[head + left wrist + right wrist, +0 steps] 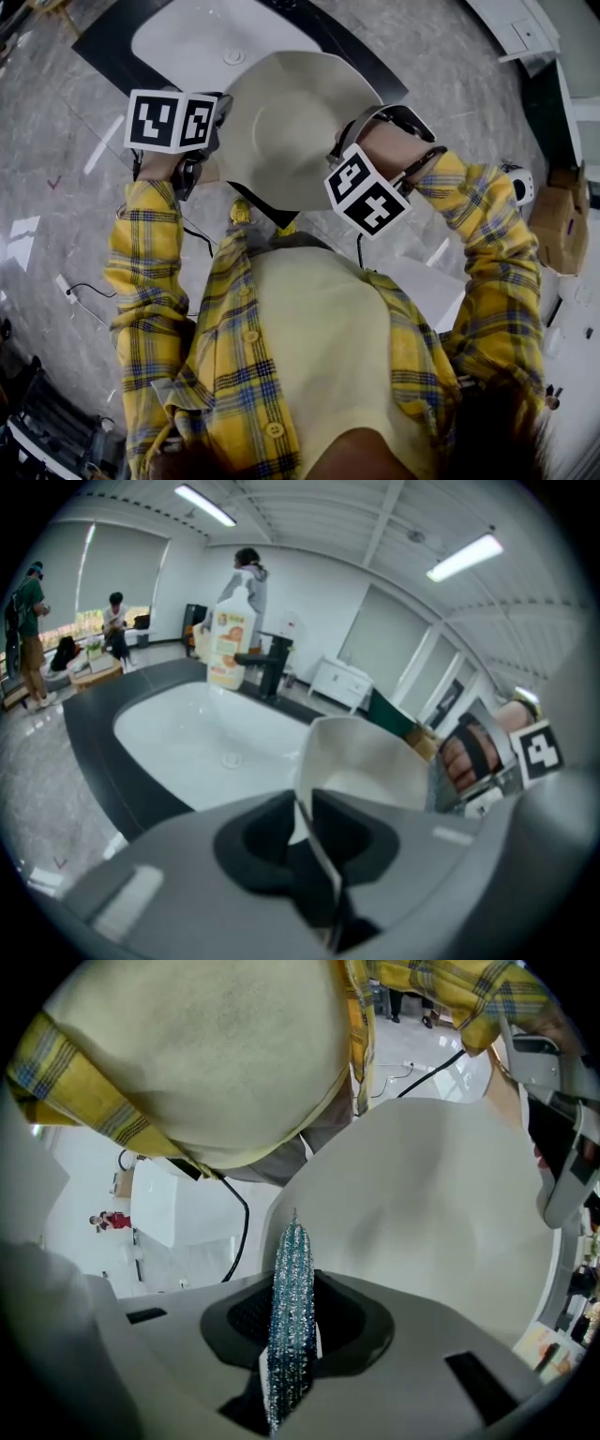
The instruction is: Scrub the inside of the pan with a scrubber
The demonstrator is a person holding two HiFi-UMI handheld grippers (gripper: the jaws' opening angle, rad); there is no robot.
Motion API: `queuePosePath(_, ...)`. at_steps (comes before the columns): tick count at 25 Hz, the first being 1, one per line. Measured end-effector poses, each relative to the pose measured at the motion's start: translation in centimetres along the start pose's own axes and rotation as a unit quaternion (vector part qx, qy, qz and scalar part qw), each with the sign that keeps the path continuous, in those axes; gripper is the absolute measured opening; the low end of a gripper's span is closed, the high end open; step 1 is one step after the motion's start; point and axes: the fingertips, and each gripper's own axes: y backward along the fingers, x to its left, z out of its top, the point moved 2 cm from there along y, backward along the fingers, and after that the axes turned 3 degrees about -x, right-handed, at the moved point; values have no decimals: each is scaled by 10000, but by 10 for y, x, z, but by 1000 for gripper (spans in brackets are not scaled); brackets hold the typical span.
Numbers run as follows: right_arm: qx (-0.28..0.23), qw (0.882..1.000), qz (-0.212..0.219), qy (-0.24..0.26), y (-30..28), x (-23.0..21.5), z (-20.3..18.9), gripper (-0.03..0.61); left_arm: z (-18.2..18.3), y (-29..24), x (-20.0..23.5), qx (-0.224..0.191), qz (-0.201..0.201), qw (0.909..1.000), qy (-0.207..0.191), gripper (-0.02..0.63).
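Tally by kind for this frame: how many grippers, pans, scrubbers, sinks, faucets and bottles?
Grippers: 2 (left gripper, right gripper)
Cream pan: 1
Blue scrubber: 1
Sink: 1
Faucet: 1
White-and-orange bottle: 1
Total: 7

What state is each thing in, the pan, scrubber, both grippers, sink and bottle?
pan: lifted, gripped by its rim.
scrubber: pinched edge-on in the right jaws.
left gripper: jaws shut on pan rim.
right gripper: jaws shut on scrubber.
sink: no water running.
bottle: upright behind the basin.
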Motion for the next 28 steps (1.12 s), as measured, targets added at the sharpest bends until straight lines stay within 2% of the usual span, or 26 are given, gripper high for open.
queuePosePath(4,26,9998,-140,-162,5,-4,-7,83,-1,1,0,-3,18,10000,4,60)
queuePosePath(6,-143,9982,-519,-274,12,-14,-9,83,-1,1,1,-22,28,10000,11,60)
queuePosePath(8,-212,9932,-1102,-296,20,-33,-15,83,-1,0,2,-53,31,10000,27,60)
queuePosePath(10,-149,9832,-1808,-212,27,-56,-21,83,-2,1,2,-70,42,10000,53,60)
queuePosePath(13,192,9601,-2788,38,34,-89,-33,83,-5,3,1,-96,71,9999,71,60)
queuePosePath(17,499,9286,-3670,246,41,-124,-44,83,-6,4,1,-121,92,9999,51,60)
queuePosePath(23,530,9005,-4291,457,50,-152,-56,83,-8,5,1,-154,87,9998,78,60)
queuePosePath(28,454,8975,-4315,789,50,-162,-57,83,-6,5,1,-77,79,9999,2,60)
